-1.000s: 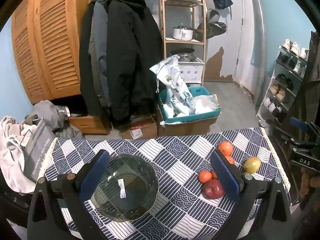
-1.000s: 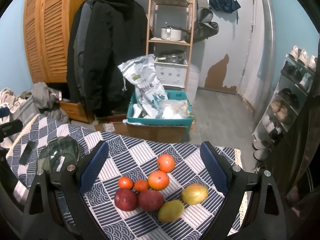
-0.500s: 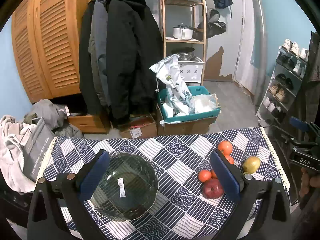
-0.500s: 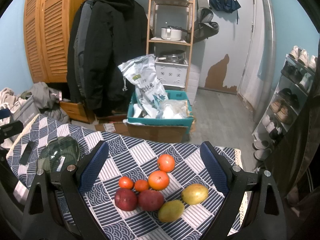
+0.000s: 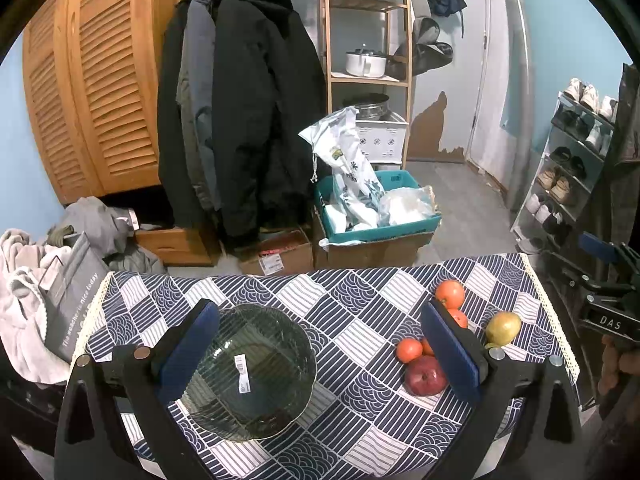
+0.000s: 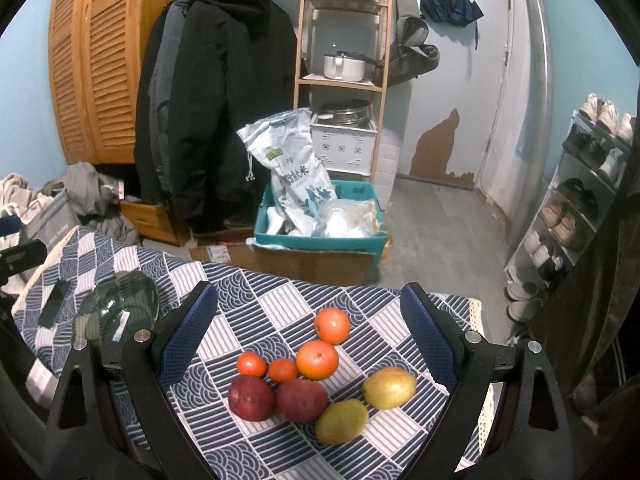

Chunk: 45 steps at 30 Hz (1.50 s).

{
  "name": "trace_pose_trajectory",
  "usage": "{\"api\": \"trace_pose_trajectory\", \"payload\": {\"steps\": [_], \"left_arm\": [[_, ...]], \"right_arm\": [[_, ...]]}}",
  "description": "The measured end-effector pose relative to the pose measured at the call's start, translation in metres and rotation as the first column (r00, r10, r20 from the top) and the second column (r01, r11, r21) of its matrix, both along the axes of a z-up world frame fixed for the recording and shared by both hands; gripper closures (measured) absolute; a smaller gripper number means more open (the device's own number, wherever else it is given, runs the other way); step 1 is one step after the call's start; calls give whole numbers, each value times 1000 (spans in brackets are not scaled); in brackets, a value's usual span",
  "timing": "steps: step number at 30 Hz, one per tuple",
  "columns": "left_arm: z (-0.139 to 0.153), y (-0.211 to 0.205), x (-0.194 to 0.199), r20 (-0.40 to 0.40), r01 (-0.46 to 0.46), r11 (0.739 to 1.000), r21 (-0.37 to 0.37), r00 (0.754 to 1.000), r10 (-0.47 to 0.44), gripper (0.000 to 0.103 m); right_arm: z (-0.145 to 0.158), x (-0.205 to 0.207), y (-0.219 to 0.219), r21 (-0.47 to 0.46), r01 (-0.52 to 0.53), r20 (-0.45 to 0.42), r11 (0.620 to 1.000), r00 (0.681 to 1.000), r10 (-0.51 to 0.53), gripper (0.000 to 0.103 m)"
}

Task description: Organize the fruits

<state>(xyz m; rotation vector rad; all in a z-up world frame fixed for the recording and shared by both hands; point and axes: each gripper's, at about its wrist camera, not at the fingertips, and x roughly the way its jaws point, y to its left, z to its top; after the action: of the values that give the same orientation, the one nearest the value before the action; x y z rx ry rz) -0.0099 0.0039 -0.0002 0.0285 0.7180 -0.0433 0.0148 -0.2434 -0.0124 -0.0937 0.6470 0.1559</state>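
Nothing is picked yet. Both the left gripper (image 5: 320,344) and right gripper (image 6: 308,340) gape wide, empty. Next, the right one should probably close on an orange (image 6: 317,359) for the glass bowl (image 5: 250,372).

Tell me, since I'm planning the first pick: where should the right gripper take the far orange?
Grip the far orange across its round middle, coming down from above. It sits apart from the other fruit, leaving bare cloth on both sides for the right gripper's open fingers.
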Motion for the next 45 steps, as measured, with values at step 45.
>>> {"api": "trace_pose_trajectory", "payload": {"steps": [45], "left_arm": [[-6,-2,-1,-11,4,1000,-4,1000,-4,1]], "right_arm": [[-1,-1,2,-7,-5,-5,1000,1000,5,12]]}}
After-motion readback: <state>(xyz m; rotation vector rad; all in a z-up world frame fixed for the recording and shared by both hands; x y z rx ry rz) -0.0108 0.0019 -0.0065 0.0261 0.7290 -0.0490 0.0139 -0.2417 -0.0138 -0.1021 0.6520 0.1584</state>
